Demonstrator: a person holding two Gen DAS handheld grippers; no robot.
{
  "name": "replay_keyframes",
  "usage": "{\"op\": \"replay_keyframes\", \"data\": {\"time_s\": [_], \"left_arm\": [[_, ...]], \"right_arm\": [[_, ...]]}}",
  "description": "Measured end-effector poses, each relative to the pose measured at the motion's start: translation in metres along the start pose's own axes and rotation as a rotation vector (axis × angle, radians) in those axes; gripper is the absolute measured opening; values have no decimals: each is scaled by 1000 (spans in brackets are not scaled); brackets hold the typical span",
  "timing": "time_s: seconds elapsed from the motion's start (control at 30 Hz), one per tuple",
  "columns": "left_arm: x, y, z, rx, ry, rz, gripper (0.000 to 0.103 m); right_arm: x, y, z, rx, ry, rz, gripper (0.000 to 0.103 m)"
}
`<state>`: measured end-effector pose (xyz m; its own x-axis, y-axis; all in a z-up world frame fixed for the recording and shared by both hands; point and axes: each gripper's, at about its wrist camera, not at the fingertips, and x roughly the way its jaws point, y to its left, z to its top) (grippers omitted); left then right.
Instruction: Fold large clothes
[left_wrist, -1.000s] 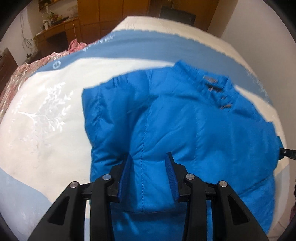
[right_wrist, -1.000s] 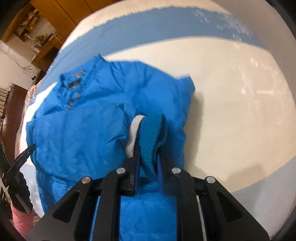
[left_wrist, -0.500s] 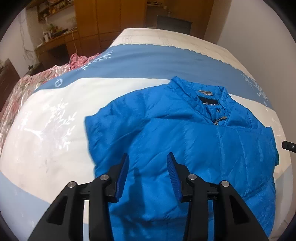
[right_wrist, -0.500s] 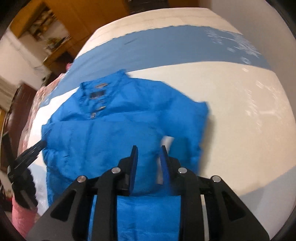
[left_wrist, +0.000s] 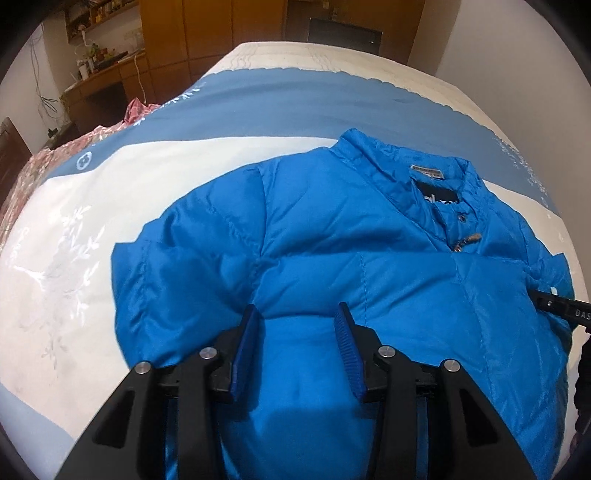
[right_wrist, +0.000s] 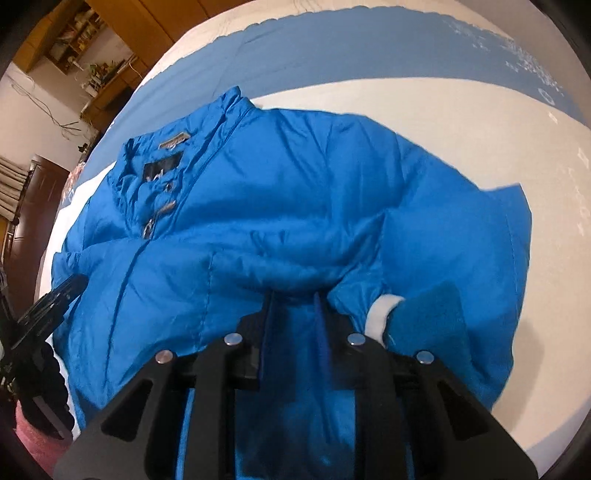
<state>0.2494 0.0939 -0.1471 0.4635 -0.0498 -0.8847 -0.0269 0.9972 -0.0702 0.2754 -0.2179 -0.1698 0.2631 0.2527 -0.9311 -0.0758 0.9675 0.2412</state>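
left gripper (left_wrist: 297, 325): jaws standing apart, gripping nothing, hovering over puffed fabric | right gripper (right_wrist: 293, 314): jaws parted, nothing clamped, fabric bulging just ahead | blue jacket (left_wrist: 351, 258): lying front-up on the bed (left_wrist: 74, 229), collar (left_wrist: 424, 173) lying far ahead of both jaws | cuff (right_wrist: 421, 317): lying just right of the right jaws

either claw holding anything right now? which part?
Nothing held. Left claw and right claw are both open over the blue jacket; the ribbed cuff lies free beside the right claw.
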Motion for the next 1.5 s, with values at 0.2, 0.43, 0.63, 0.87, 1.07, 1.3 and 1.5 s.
{"op": "replay_keyframes", "data": {"time_s": [0.2, 0.43, 0.63, 0.87, 1.07, 1.3, 1.5], "left_arm": [[-29, -2, -4, 12, -10, 28, 44], [-55, -9, -42, 28, -1, -15, 44], [-30, -15, -57, 62, 23, 19, 45], [-82, 3, -66, 8, 22, 10, 47], [-136, 41, -139, -12, 87, 87, 62], [-162, 64, -240, -109, 235, 86, 64], [-178, 64, -285, -167, 284, 33, 65]], "right_arm": [[-37, -2, -8, 19, -26, 21, 27], [-62, 11, -48, -44, -20, 15, 28], [-27, 2, -55, -18, 12, 24, 26], [-82, -1, -83, -28, -46, 35, 30], [-129, -10, -166, -55, -18, -81, 43], [-145, -33, -271, 12, 115, -87, 54], [-144, -32, -320, -12, 197, -34, 54]]}}
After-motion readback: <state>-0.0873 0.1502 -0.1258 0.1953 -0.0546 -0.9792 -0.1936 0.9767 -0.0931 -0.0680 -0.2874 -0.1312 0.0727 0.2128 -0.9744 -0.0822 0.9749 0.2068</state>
